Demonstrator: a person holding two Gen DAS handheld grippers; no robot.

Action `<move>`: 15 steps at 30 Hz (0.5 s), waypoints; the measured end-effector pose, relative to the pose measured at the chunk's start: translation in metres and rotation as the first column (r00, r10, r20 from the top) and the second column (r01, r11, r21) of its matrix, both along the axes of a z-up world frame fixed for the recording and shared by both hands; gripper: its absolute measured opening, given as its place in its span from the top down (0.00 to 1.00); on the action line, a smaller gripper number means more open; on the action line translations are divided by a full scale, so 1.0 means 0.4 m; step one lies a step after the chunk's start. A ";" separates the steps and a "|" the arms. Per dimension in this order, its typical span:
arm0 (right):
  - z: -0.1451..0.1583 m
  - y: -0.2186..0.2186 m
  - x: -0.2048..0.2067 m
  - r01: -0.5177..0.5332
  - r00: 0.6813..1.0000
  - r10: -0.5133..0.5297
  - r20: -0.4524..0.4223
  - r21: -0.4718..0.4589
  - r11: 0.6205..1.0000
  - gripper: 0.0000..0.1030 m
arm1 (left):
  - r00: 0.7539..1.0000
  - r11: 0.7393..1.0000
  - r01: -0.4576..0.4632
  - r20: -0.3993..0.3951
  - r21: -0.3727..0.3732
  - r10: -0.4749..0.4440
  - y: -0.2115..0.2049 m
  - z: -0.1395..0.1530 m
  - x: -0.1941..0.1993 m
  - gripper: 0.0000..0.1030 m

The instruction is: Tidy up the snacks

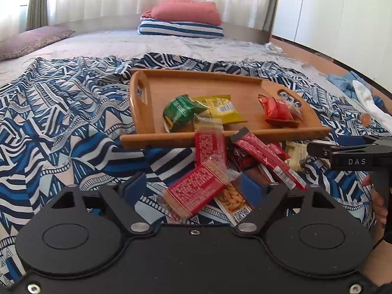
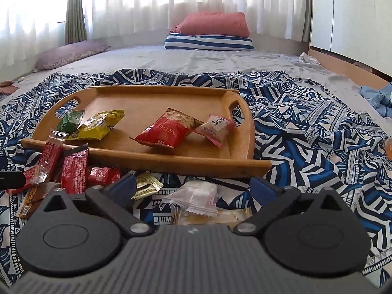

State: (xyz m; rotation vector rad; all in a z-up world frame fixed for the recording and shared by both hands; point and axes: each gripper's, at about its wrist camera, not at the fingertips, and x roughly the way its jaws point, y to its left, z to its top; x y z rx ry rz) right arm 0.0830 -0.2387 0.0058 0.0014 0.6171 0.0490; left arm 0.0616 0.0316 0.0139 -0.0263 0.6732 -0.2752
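With its jaws apart and a red cracker pack (image 1: pixel 196 191) lying between the blue pads, the left gripper (image 1: pixel 193 191) is right on the point of a pick; whether the pads touch the wrapper yet I can't quite tell, though they don't look to be pressing. My advice from here: close across the pack's short width, near its middle, and catch that one wrapper only, because it lies on top of a peanut bar (image 1: pixel 232 202) and leans against the other red sticks (image 1: pixel 267 161) in the pile. Squeeze gently, those are brittle biscuits inside.

Over on the other side, the right gripper (image 2: pixel 193 191) has its jaws flung wide, nothing in them, with a pale translucent packet (image 2: pixel 196 197) on the bed between the tips. It wants to come lower before it closes; crinkly film slides away from a shallow pinch. A gold sachet (image 2: pixel 147 186) lies just beside the left pad, so keep clear of it.

Outward now: the loose heap sits on the patterned blue bedspread (image 2: pixel 306 127), right against the near rim of the wooden tray (image 2: pixel 171 164). Already in the tray are a green pack (image 1: pixel 181 110) and a yellow pack (image 1: pixel 220 109) at one end, a red bag (image 2: pixel 166 129) and a pink-edged sachet (image 2: pixel 216 128) at the other. I'd judge much of the sorting still to do. Lift well over that rim.
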 end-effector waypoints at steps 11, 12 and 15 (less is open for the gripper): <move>-0.023 0.004 0.000 0.010 1.000 -0.010 -0.007 0.015 1.000 0.00 | 0.999 0.999 0.023 -0.045 -0.034 -0.025 -0.003 -0.013 -0.029 0.60; -0.024 0.002 0.002 0.014 1.000 -0.014 -0.008 0.022 1.000 0.00 | 0.998 0.999 0.028 -0.050 -0.042 -0.031 -0.004 -0.012 -0.035 0.61; -0.029 -0.002 0.006 0.027 1.000 -0.026 -0.013 0.039 0.999 0.00 | 0.998 0.997 0.032 -0.052 -0.064 -0.035 -0.008 -0.007 -0.048 0.61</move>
